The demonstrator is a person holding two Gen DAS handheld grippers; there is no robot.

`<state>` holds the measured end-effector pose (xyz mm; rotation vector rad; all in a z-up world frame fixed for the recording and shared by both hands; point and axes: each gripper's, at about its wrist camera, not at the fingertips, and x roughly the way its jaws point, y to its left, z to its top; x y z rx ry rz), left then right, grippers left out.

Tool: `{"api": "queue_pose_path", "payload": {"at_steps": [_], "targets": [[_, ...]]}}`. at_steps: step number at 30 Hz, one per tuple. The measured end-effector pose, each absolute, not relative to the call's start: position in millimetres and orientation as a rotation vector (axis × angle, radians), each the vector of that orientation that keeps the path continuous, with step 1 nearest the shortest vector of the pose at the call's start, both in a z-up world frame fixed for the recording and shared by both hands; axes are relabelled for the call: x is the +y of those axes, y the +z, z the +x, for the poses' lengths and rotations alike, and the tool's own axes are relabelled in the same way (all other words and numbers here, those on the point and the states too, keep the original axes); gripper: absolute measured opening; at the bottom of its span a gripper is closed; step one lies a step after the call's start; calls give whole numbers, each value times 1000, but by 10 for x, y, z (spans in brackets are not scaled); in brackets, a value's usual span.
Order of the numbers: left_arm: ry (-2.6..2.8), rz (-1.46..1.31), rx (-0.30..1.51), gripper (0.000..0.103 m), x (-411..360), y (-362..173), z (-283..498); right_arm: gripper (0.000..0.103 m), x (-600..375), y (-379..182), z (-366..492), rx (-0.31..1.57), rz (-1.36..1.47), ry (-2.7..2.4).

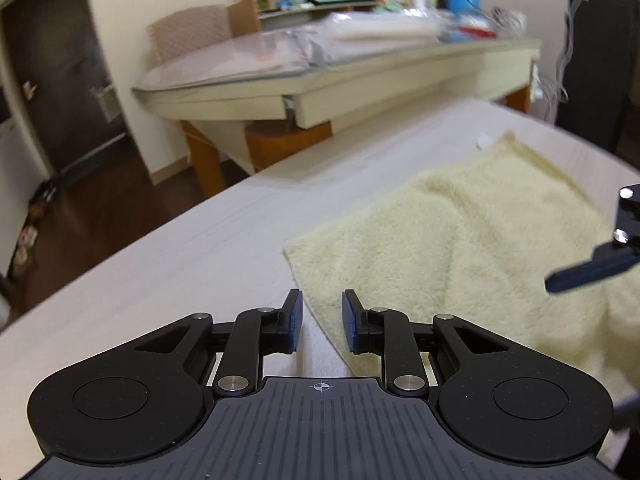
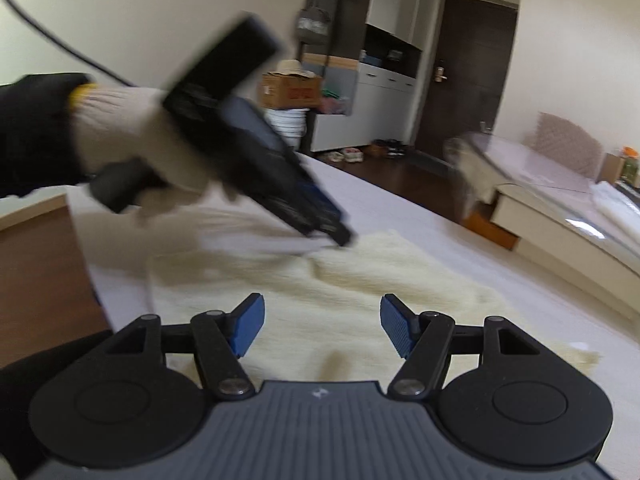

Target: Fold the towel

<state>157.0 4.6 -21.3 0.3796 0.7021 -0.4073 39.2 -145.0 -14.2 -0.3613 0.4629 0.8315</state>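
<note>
A cream fluffy towel lies on the white covered surface, folded over with a few soft creases. My left gripper hovers over the towel's near left edge. Its blue pads stand a small way apart, and nothing is pinched between them. One finger of my right gripper pokes in from the right above the towel. In the right wrist view my right gripper is wide open just above the towel, holding nothing. There the left gripper, blurred and held by a gloved hand, points down at the towel's far edge.
Beyond the white surface's far edge is dark wooden floor. A cluttered glass-topped table with a round wooden stool under it stands behind. A dark door, white cabinets and a cardboard box line the far wall.
</note>
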Motion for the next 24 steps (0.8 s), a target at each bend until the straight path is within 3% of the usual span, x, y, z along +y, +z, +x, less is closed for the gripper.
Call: {"api": "queue_pose_path", "payload": {"at_steps": [4, 16, 24], "targets": [[-375, 432, 685, 31, 70, -235, 1608, 66, -1326, -221, 300, 477, -414, 856], [-315, 421, 682, 31, 205, -228, 1761, 67, -1834, -181, 32, 581, -368, 825], [-414, 279, 664, 30, 245, 33, 1086, 67, -2040, -80, -113, 466, -383, 707]]}}
